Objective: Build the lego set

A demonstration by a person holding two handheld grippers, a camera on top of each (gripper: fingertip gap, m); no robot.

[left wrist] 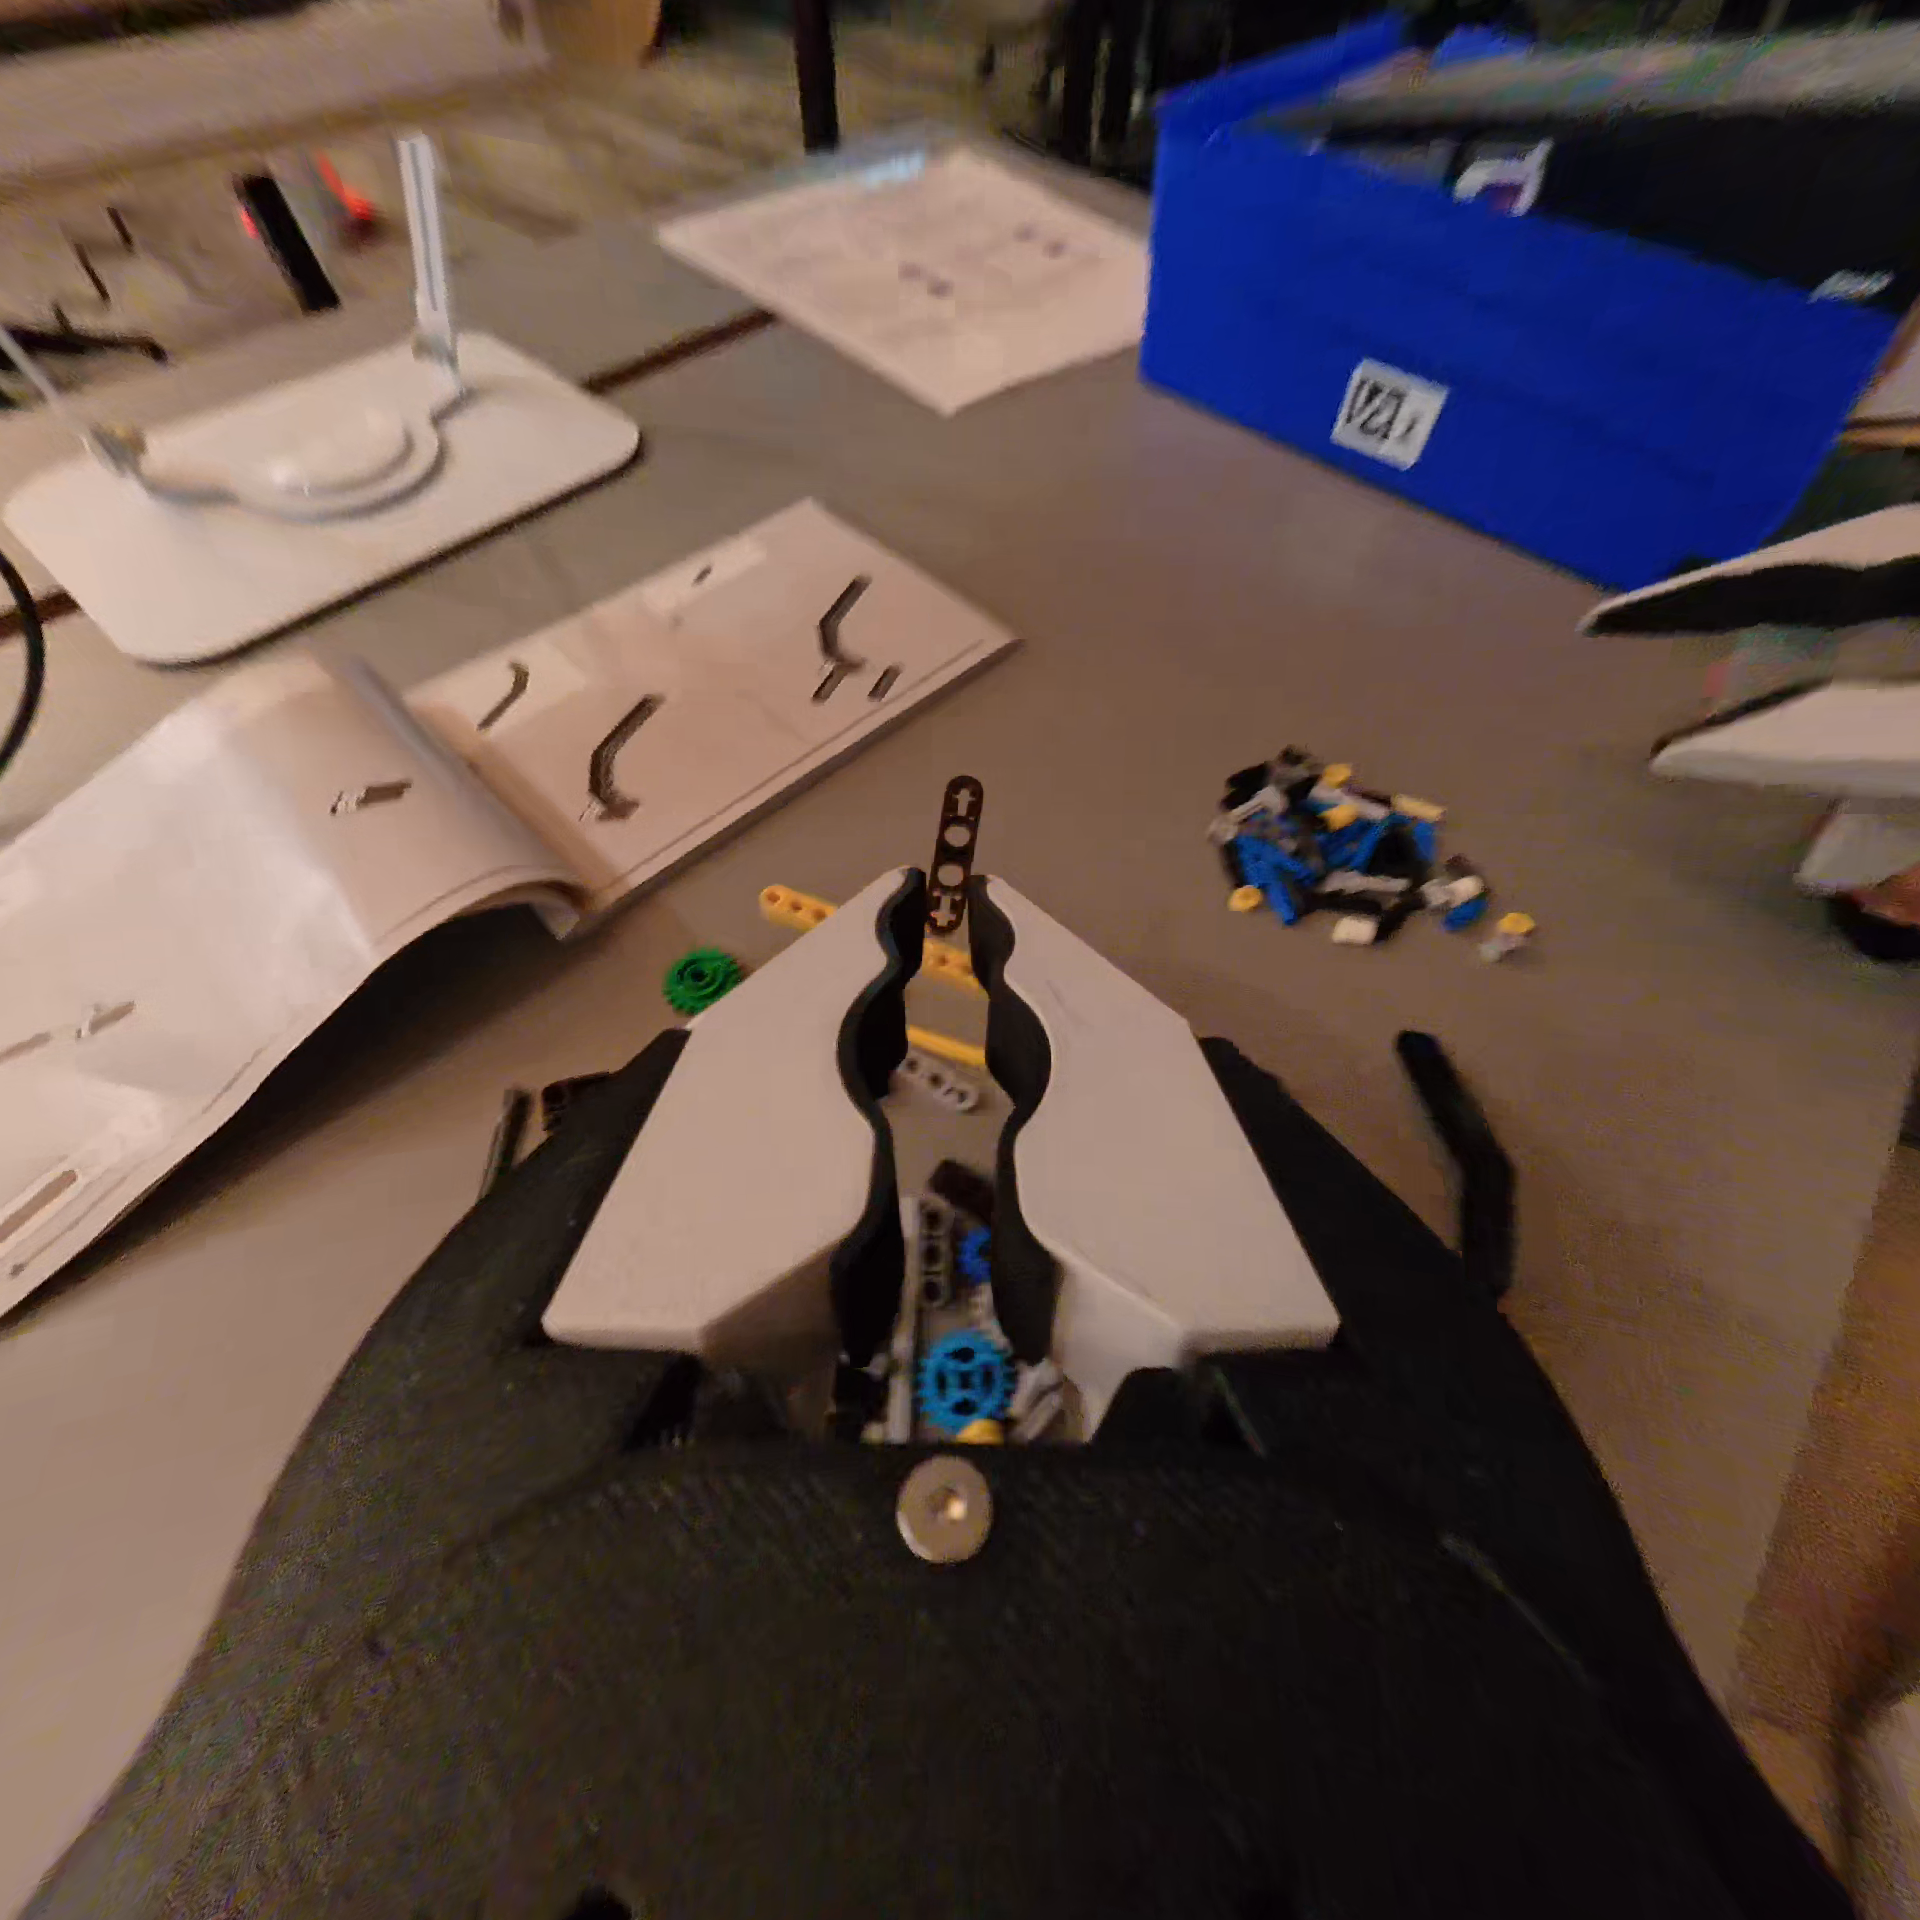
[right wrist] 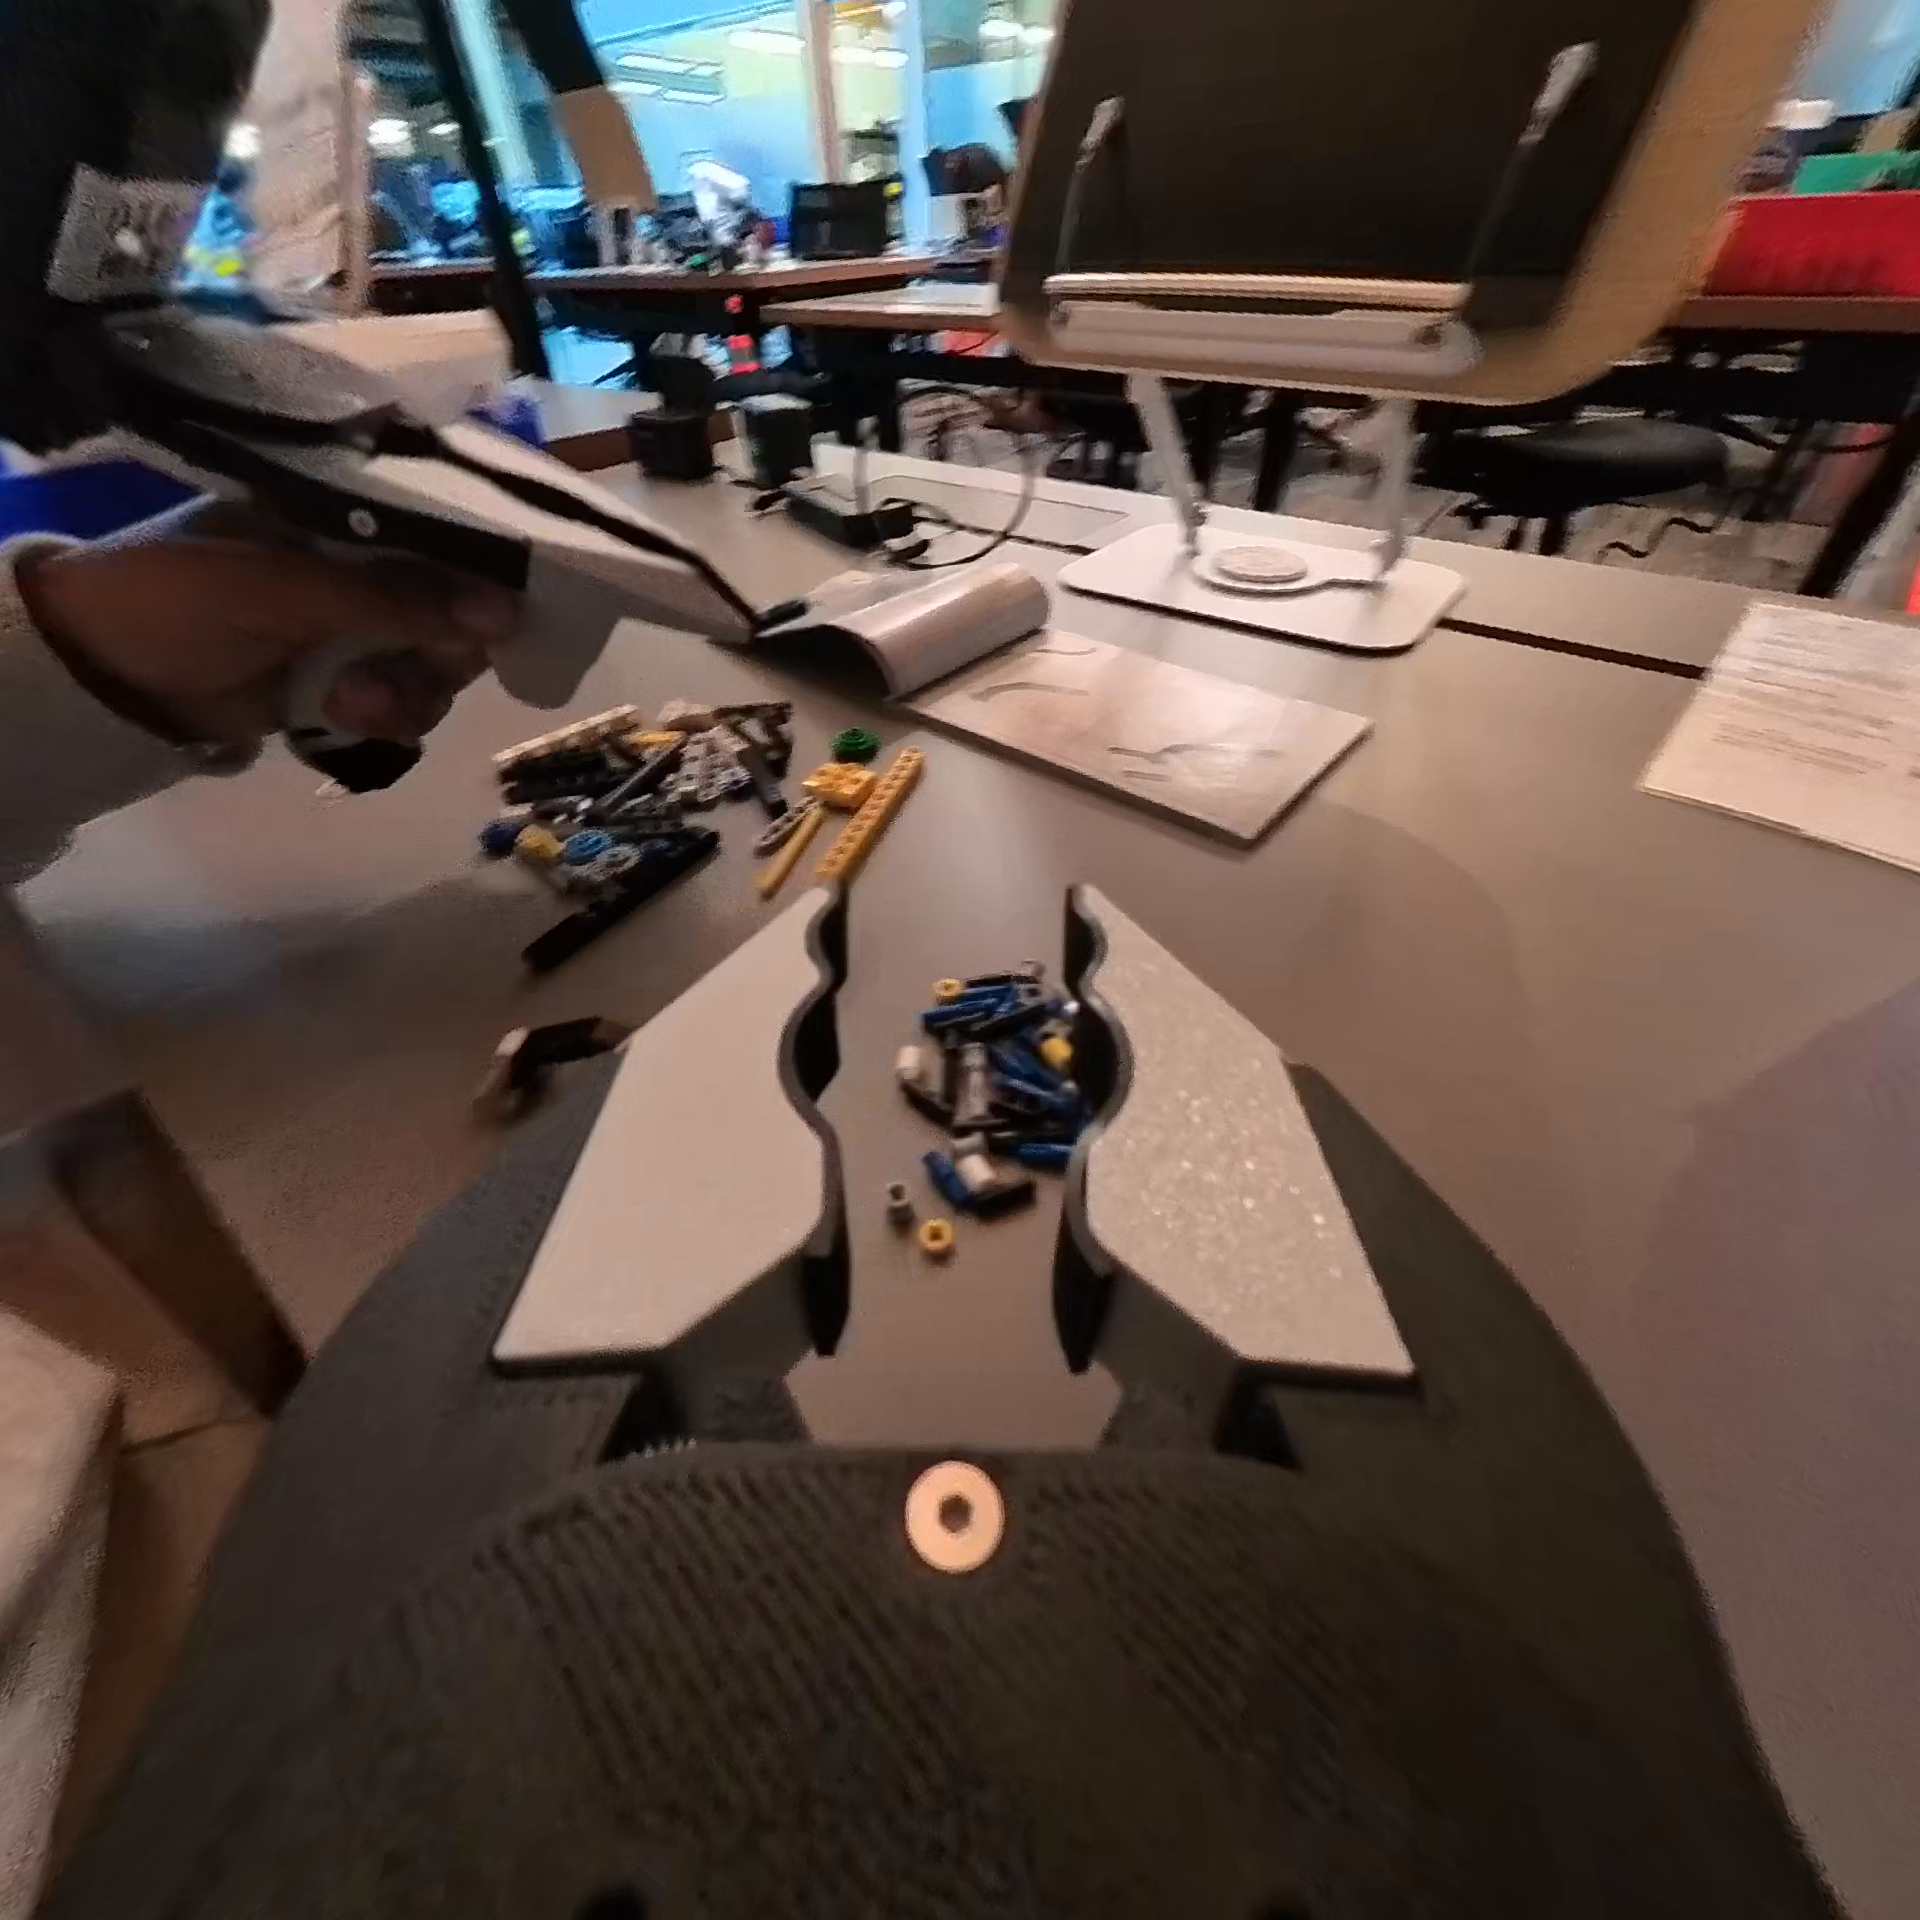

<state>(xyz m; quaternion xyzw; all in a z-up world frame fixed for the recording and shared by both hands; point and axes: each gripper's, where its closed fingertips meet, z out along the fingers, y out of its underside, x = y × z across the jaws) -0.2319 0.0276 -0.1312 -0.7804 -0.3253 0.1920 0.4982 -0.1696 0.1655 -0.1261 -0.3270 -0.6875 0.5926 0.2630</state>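
My left gripper point(left wrist: 948, 896) is shut on a thin black beam with holes point(left wrist: 956, 844), held upright above the table. Below its fingers lie yellow beams point(left wrist: 940, 961), a green gear point(left wrist: 703, 979) and a blue gear point(left wrist: 966, 1380) among grey parts. A pile of small blue, black and yellow pins point(left wrist: 1340, 847) lies to the right. My right gripper point(right wrist: 954, 909) is open and empty, low over that pin pile point(right wrist: 1003, 1081). The left gripper point(right wrist: 764, 615) also shows in the right wrist view, above a second pile of beams and gears point(right wrist: 665, 795).
An open instruction booklet point(left wrist: 499, 769) lies at the left. A white monitor stand point(left wrist: 312, 488) stands behind it. A blue bin point(left wrist: 1475, 343) sits at the back right, a printed sheet point(left wrist: 914, 270) next to it. A person's hand point(right wrist: 249, 644) holds the left gripper. The grippers' ends are close to 15 cm from one another. My right tips are about 25 cm from the green gear point(left wrist: 703, 979), my left tips only 10 cm.
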